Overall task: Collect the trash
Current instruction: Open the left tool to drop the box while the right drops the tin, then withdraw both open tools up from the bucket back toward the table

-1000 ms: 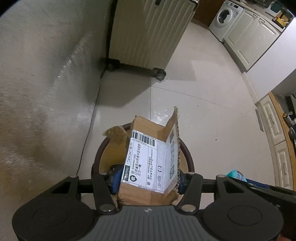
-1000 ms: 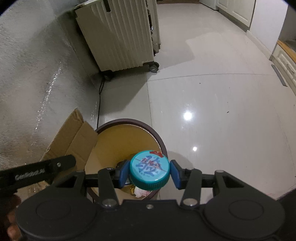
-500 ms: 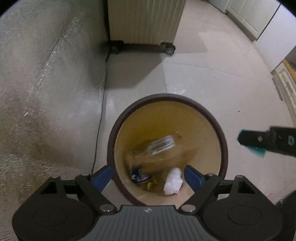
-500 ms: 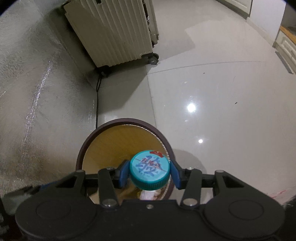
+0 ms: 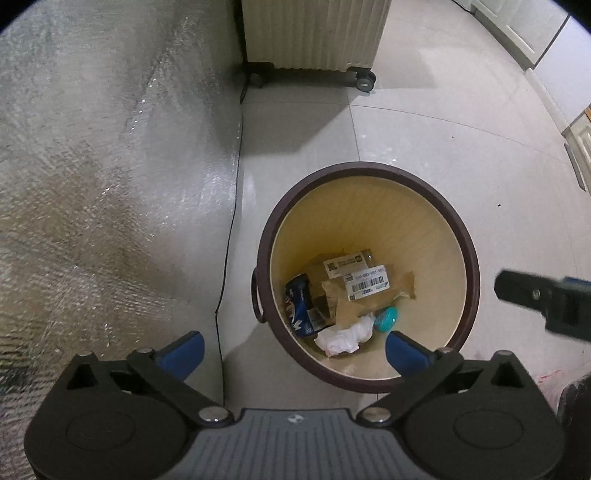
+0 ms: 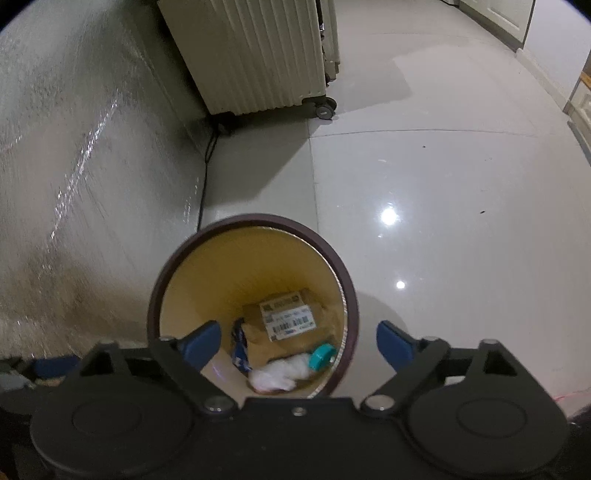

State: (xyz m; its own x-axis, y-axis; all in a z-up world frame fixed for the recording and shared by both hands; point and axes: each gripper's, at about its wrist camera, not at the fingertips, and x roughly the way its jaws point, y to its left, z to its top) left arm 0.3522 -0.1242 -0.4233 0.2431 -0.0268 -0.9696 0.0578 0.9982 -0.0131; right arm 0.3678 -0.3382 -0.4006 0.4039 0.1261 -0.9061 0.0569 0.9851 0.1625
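The left tool (image 5: 293,349) hangs over the brown-rimmed waste bin (image 5: 469,254), its blue jaws opening wide with nothing between them; the right tool (image 6: 297,343) does likewise, jaws opening and empty; at the bin's bottom lie a torn cardboard box (image 5: 364,282) with barcode labels, a teal bottle cap (image 5: 387,318), a crumpled white tissue (image 5: 343,338) and a blue wrapper (image 5: 300,304); a cream ribbed suitcase (image 5: 314,33) stands beyond on the tiled floor (image 5: 443,140).

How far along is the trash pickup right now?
Done: the cardboard box, teal cap, white tissue and blue wrapper lie inside the bin. In hand: nothing; left gripper and right gripper are opening, empty. Left: no loose trash visible on the floor.
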